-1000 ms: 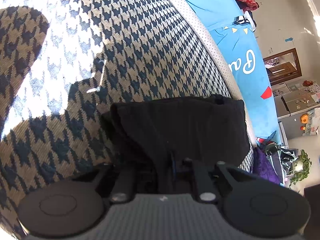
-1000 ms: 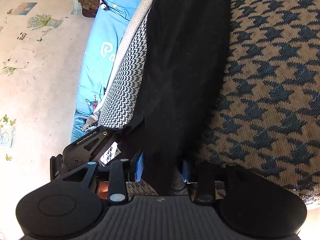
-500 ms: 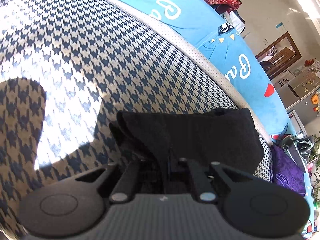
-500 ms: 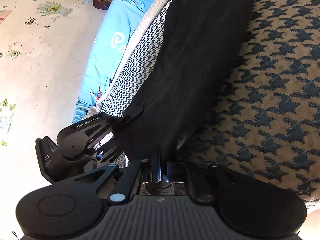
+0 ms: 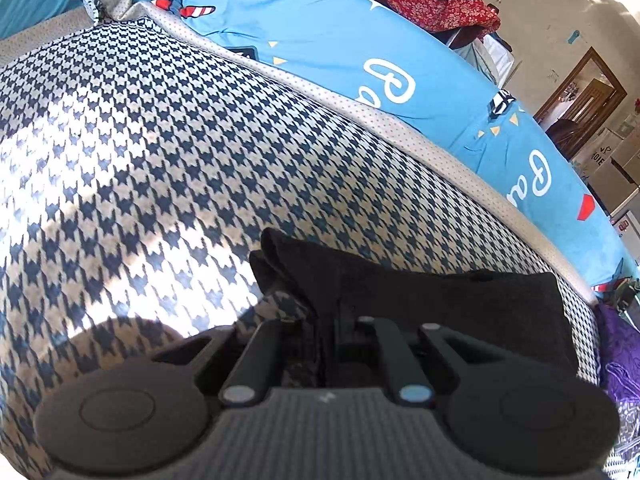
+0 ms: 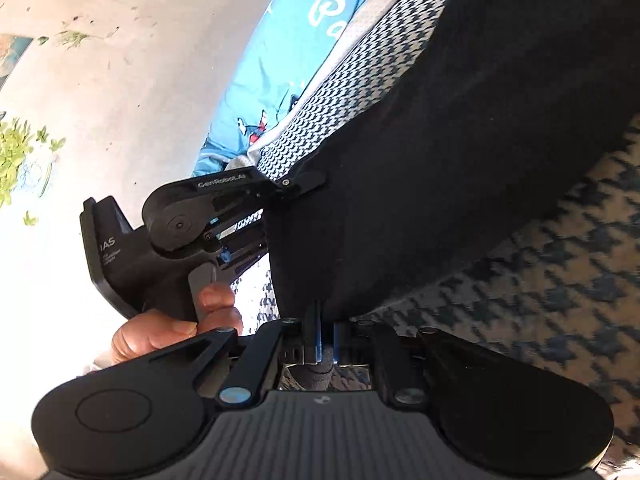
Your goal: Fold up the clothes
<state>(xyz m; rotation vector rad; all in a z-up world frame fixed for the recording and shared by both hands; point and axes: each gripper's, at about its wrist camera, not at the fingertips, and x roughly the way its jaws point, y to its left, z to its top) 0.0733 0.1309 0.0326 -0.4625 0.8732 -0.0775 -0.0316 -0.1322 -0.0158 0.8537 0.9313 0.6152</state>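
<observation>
A folded black garment (image 5: 440, 300) lies on a houndstooth blanket (image 5: 160, 160) on the bed. My left gripper (image 5: 340, 320) is shut on the garment's near edge, fingertips buried in the cloth. In the right wrist view the same black garment (image 6: 460, 140) is lifted off the blanket. My right gripper (image 6: 324, 332) is shut on its lower edge, blue pads pinching the cloth. The left gripper (image 6: 280, 188) shows there at the left, held by a hand (image 6: 176, 324), gripping the garment's other edge.
A blue bedsheet with white lettering (image 5: 360, 48) runs along the far side of the blanket. A pile of red and patterned clothes (image 5: 440, 4) sits beyond it. A purple cloth (image 5: 620, 360) lies at the right. Floor (image 6: 100, 80) lies beside the bed.
My right gripper has closed on the garment's edge. Both grippers have lifted and tilted, raising the garment off the blanket; the left view now shows more of the bed.
</observation>
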